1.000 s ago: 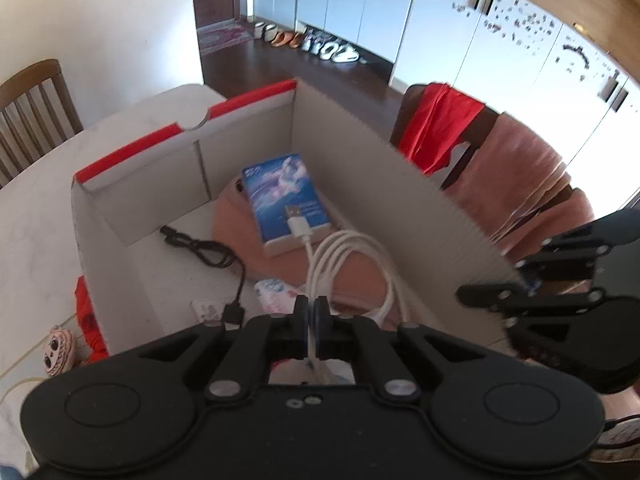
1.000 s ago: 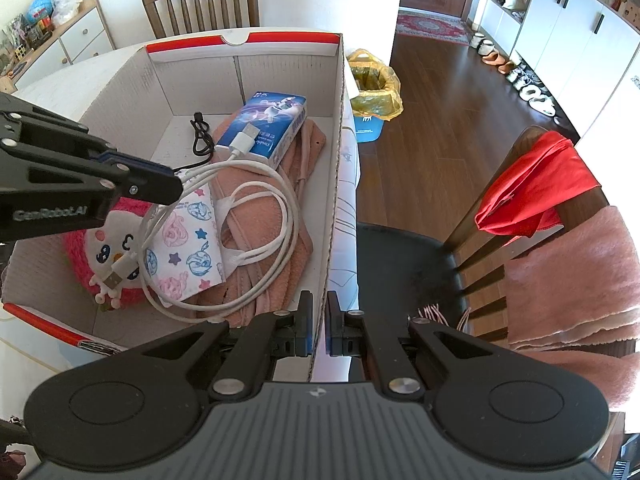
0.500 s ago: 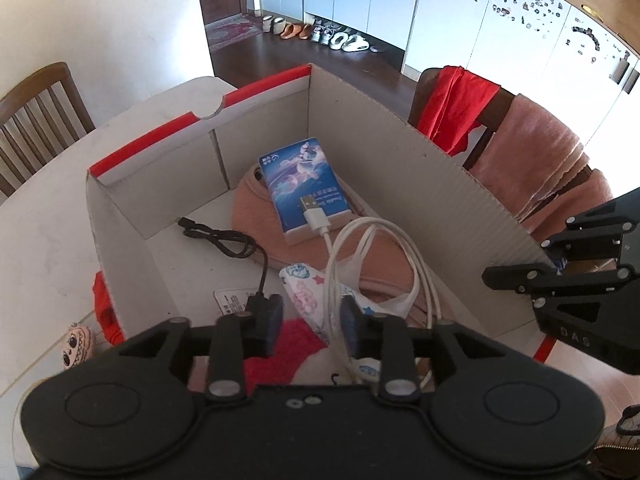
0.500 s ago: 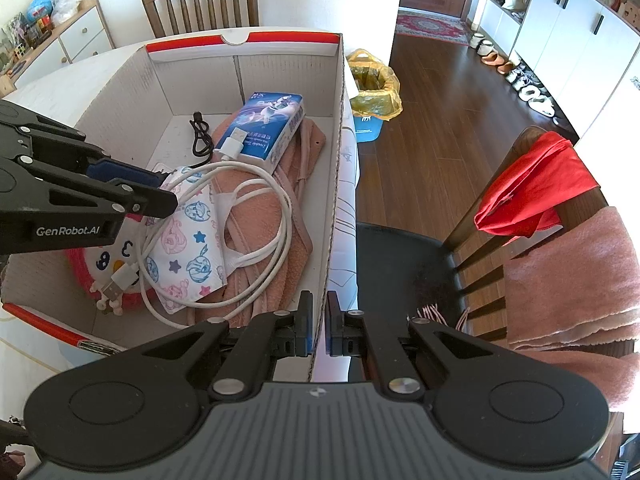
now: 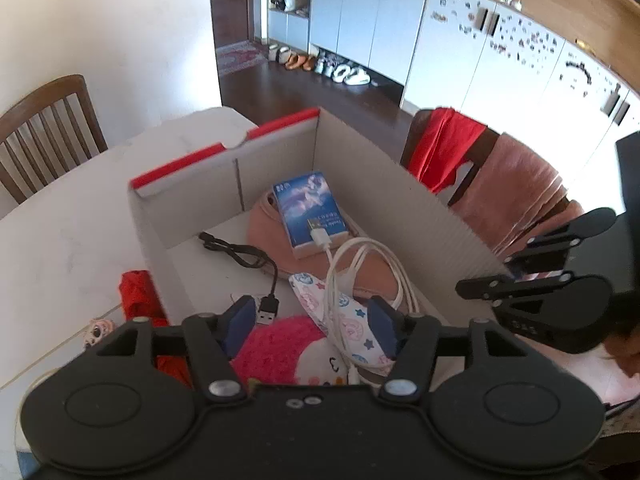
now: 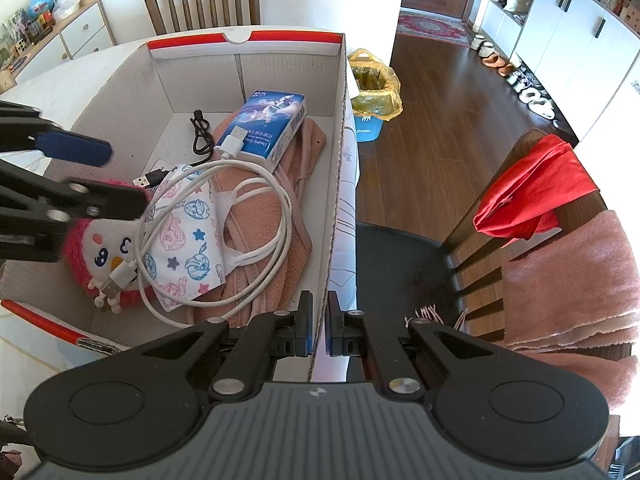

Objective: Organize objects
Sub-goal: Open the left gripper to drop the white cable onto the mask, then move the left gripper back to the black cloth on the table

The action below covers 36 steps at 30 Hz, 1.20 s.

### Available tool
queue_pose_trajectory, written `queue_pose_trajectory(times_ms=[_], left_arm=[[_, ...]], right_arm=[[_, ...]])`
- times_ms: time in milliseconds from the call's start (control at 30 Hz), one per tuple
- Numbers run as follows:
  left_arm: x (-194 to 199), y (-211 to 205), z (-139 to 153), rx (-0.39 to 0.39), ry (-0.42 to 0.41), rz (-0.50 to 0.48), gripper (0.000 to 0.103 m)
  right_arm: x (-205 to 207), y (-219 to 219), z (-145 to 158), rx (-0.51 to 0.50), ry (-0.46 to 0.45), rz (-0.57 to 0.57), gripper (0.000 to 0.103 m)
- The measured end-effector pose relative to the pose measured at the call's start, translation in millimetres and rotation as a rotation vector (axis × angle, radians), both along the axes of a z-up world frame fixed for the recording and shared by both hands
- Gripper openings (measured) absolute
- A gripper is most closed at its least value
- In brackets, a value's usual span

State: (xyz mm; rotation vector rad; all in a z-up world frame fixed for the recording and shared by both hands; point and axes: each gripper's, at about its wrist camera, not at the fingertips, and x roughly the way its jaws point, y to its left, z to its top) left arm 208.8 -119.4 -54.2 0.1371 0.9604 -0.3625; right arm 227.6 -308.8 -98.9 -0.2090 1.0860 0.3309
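Observation:
A cardboard box (image 6: 336,168) with red rims holds a coiled white USB cable (image 6: 256,248), a patterned face mask (image 6: 188,240), a pink plush toy (image 6: 100,248), a blue carton (image 6: 272,124), a black cable (image 6: 200,136) and pink cloth (image 6: 264,216). My left gripper (image 5: 312,320) is open and empty above the plush (image 5: 280,352); the white cable (image 5: 360,268) lies loose below it. My right gripper (image 6: 318,328) is shut on the box's right wall; it also shows in the left wrist view (image 5: 460,290).
The box stands on a white table (image 5: 60,248). A red object (image 5: 136,292) and a small figure (image 5: 96,328) lie left of the box. A chair with red and pink cloths (image 6: 540,208) stands right; a yellow-lined bin (image 6: 372,92) is on the floor.
My left gripper opened and let go of the white cable, which now lies in the box, then rose and drew back. The right gripper has not moved.

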Motion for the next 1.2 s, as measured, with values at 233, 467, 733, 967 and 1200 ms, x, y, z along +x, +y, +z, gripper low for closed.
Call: queue_pose_trajectory(times_ms=[233, 467, 733, 967, 1200], left_arm=[[-13, 21, 25, -0.031, -0.056, 0.048, 0.073], [-20, 49, 42, -0.041, -0.095, 0.141, 0.089], [-32, 82, 50, -0.022, -0.133, 0.229, 0.100], [-43, 115, 50, 0.007, -0.144, 0.317, 0.101], [-50, 146, 30, 0.059, -0.118, 0.389, 0.101]], right_arm=[[0, 0, 0, -0.003, -0.001, 0.002, 0.005], [-2, -1, 1, -0.008, -0.003, 0.006, 0.005], [-3, 0, 2, -0.015, -0.007, 0.011, 0.005], [-3, 1, 2, -0.020, -0.008, 0.017, 0.005], [-3, 1, 1, -0.030, -0.008, 0.025, 0.005]])
